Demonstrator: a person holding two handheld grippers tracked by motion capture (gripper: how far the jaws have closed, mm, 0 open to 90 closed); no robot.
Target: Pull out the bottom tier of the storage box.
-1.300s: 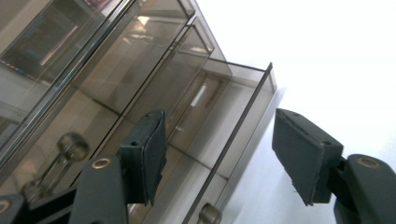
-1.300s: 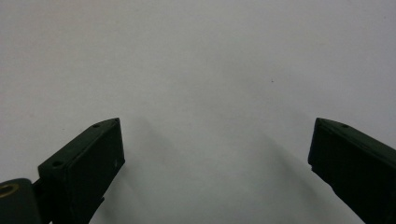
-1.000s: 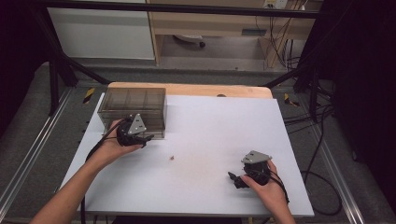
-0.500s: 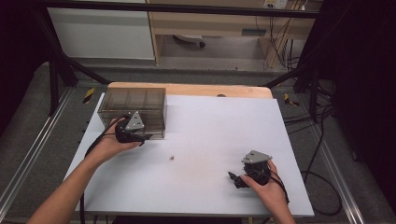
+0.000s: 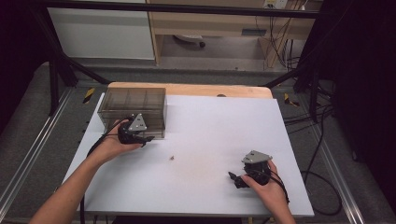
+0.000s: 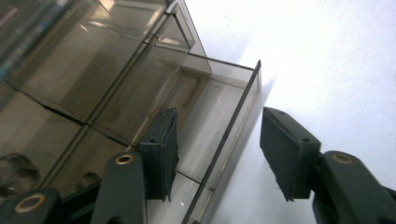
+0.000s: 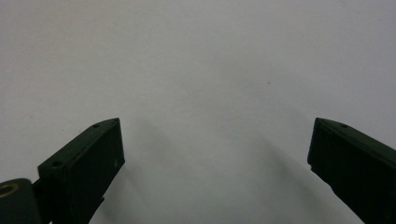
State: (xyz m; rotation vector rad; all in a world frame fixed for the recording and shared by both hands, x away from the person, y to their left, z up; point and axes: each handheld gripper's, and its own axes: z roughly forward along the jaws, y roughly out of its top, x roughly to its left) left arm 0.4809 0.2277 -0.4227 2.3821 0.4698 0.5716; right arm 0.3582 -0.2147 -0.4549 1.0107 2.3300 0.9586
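Drawer (image 6: pixel 219 140) of smoky box (image 5: pixel 133 109) already part out, at box's near right corner. Left gripper (image 5: pixel 140 137) straddles drawer front, fingers (image 6: pixel 161 144) half-spread, just been closing, not yet pinching. Right gripper (image 5: pixel 240 179) far right of box, fingers wide, empty. Worktop (image 5: pixel 210 135) right of box bare; speck (image 5: pixel 172 158) near.

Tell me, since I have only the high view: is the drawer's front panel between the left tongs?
Observer: Yes. The drawer front stands between the left tongs, which have just been closing. One pad is inside the drawer and one outside, and neither presses on it.
Operator: Is that drawer pulled out at all?
Observer: A little. It juts from the smoky box.
Operator: And the right tongs?
Observer: The right tongs are open, with just the bare white table between them.
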